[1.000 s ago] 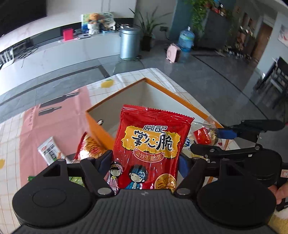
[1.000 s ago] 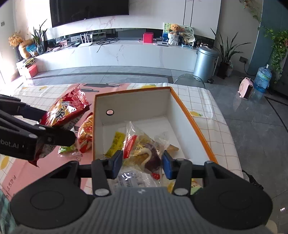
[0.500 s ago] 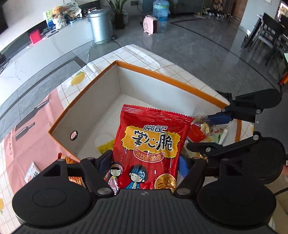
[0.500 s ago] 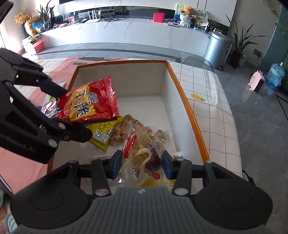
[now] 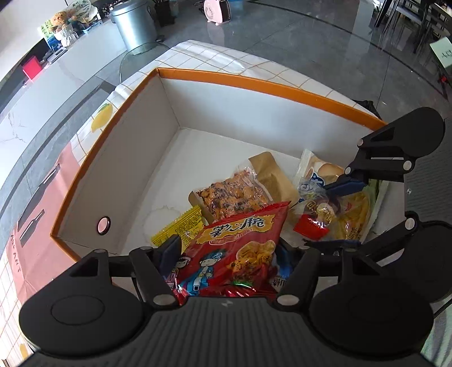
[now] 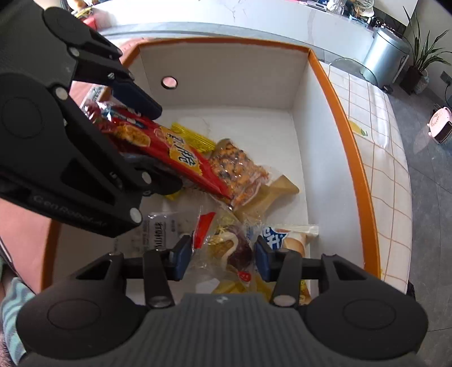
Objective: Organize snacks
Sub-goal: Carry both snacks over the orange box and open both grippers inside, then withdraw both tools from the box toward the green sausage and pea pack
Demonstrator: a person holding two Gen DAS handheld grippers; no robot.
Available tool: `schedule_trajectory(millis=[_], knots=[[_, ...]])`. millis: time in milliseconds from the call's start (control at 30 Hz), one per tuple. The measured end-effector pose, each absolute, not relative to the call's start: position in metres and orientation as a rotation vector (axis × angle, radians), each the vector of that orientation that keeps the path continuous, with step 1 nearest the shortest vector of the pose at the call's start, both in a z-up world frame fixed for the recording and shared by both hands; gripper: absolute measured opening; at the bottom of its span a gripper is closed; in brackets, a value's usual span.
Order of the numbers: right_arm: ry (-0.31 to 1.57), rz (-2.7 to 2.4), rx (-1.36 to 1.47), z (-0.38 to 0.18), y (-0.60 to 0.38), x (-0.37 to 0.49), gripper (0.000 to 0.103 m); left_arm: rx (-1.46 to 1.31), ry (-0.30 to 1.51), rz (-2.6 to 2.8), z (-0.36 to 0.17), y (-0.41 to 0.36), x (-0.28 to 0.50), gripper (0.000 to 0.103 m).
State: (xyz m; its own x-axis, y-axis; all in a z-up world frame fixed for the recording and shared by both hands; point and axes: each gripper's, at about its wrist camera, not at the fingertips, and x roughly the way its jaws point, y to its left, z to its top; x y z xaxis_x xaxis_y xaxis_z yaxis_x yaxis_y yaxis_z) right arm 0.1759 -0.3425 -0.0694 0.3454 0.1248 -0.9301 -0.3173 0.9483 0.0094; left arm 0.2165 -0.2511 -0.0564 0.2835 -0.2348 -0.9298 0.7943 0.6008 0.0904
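Left gripper [image 5: 226, 254] pinches red noodle-snack bag [image 5: 234, 248], tilted down inside orange-rimmed box [image 5: 254, 82], bag tip over clear peanut pack [image 5: 231, 192] and yellow sachet [image 5: 180, 228]. Right gripper [image 6: 220, 257] clamps clear wrapped pastry pack [image 6: 226, 248] low in the box near its front. Around it: blue-white biscuit pack [image 6: 285, 240], brown paper pouch [image 6: 279, 186], white packet [image 6: 161, 231]. Left gripper body crowds the right view. Box sits on checked tablecloth [image 6: 387, 169]; steel bin [image 5: 132, 25] beyond.
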Motion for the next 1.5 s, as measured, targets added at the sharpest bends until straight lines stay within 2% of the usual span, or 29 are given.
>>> schedule_trajectory(millis=[200,400,467,533,833,1200,1500], knots=[[1.205,0.305,-0.180,-0.072,-0.342,0.182,0.050,0.619,1.089,-0.759,-0.064,-0.249,0.220,0.079],[1.226,0.296,-0.173,-0.071,-0.343,0.183,0.051,0.579,1.117,-0.801,-0.060,-0.244,0.216,0.085],[1.232,0.287,-0.160,-0.071,-0.344,0.183,0.055,0.564,1.111,-0.805,-0.057,-0.241,0.213,0.086],[1.235,0.278,-0.141,-0.070,-0.345,0.183,0.061,0.551,1.105,-0.800,-0.053,-0.238,0.210,0.086],[1.221,0.232,-0.081,-0.047,-0.341,0.169,0.063,0.400,1.038,-0.756,-0.012,-0.201,0.186,0.086],[1.035,0.099,0.028,-0.005,-0.302,0.120,0.063,0.151,0.892,-0.579,0.024,-0.121,0.133,0.086],[0.813,0.036,0.097,0.019,-0.242,0.080,0.063,-0.006,0.831,-0.457,0.024,-0.059,0.111,0.086]])
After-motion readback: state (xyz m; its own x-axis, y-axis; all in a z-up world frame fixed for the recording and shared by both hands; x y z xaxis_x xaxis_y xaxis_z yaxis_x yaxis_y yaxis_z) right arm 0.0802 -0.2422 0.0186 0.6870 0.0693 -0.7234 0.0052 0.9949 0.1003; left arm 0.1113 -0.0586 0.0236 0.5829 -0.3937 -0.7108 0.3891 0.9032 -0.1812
